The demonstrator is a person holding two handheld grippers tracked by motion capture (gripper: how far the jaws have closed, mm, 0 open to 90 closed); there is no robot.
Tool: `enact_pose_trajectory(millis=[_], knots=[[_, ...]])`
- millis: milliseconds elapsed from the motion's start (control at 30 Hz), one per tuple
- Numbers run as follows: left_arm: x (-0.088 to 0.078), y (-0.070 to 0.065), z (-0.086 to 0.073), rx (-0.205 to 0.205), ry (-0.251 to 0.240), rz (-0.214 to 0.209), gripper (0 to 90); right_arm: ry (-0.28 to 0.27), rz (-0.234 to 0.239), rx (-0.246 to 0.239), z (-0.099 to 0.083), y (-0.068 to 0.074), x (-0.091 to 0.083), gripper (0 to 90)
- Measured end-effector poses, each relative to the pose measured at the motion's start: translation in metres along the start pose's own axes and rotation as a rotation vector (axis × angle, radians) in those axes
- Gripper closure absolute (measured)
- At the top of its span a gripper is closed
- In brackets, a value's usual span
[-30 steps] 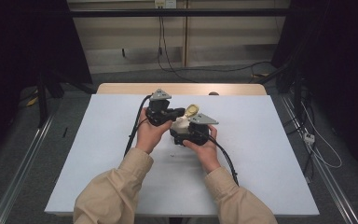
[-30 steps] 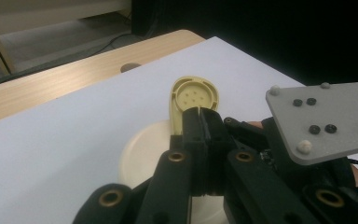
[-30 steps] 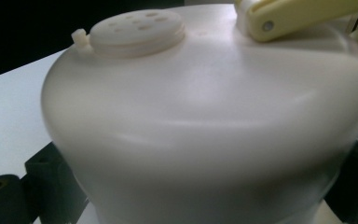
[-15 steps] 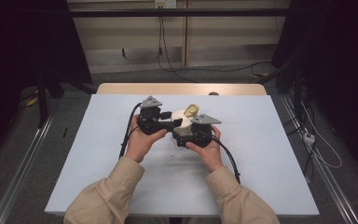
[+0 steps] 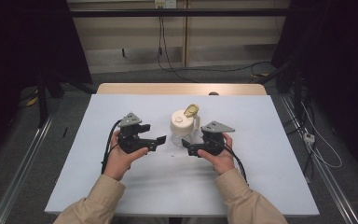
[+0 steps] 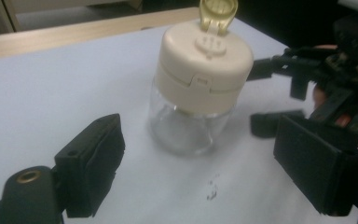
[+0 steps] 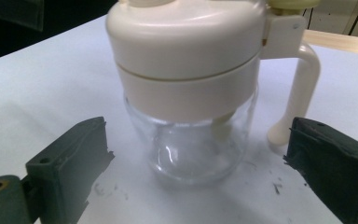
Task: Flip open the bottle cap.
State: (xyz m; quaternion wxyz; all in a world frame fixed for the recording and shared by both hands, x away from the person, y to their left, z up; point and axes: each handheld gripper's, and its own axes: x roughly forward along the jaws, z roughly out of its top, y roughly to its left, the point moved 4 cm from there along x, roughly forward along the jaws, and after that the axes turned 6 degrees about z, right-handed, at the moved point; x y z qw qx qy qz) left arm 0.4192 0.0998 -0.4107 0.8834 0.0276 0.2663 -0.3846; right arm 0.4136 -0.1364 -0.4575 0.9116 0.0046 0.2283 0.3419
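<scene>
So the left gripper (image 5: 161, 140) sits on the left side of the white table (image 5: 98, 140), jaws spread wide after just opening up, nothing between them, and it's near the jar but not touching it. The little glass jar (image 5: 182, 130) with the cream lid (image 6: 205, 58) and flipped-up yellow cap (image 5: 191, 110) stands upright mid-table between both grippers. Over on the right, the right gripper (image 5: 186, 147) is spread too, its jaws just short of the jar, handle (image 7: 300, 88) side.
</scene>
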Motion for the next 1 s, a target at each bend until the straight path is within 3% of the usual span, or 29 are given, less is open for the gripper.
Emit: enact_pose_trajectory(millis=[367,633,1000], knots=[[-0.021,0.014,-0.033,0.003,0.0,0.0,13.1,0.003,0.01,-0.04,-0.014,0.001,-0.039,5.7],[-0.034,0.026,-0.048,-0.023,0.004,0.036,12.4,0.0,-0.014,-0.047,-0.027,-0.01,-0.067,6.4],[-0.045,0.031,-0.062,-0.014,0.009,0.046,10.8,0.01,-0.02,-0.05,-0.044,-0.019,-0.099,6.5]])
